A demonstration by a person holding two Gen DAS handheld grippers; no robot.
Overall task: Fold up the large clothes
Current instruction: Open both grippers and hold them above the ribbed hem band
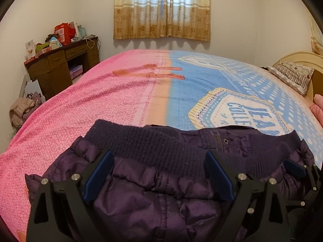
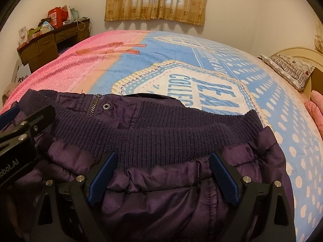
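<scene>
Left wrist view, far left: desk (image 1: 60, 68) against the wall, clutter on top; a heap of clothes (image 1: 21, 111) on the floor below it. Curtain (image 1: 161, 10) top centre. Bed cover (image 1: 101, 100) fills the middle, pink on the left, blue with white lettering on the right. Pillow (image 1: 292, 76) at right edge.

Jacket (image 1: 161, 181), dark purple and puffy, lies on the cover across the lower half of the frame, its ribbed knit band (image 1: 157, 149) along the far edge, zipper and snap right of centre.

Left gripper (image 1: 159, 173): jaws wide, blue pads either side of puffy fabric just below the band, not pinching it. Right gripper's tip shows at lower right.

Right wrist view: left gripper's black body at left edge, over the jacket (image 2: 161, 191). Right gripper (image 2: 163, 173): jaws wide, straddling the fabric below the band (image 2: 161, 137), nothing clamped. Polka-dot blue cover (image 2: 282, 111) to the right.
</scene>
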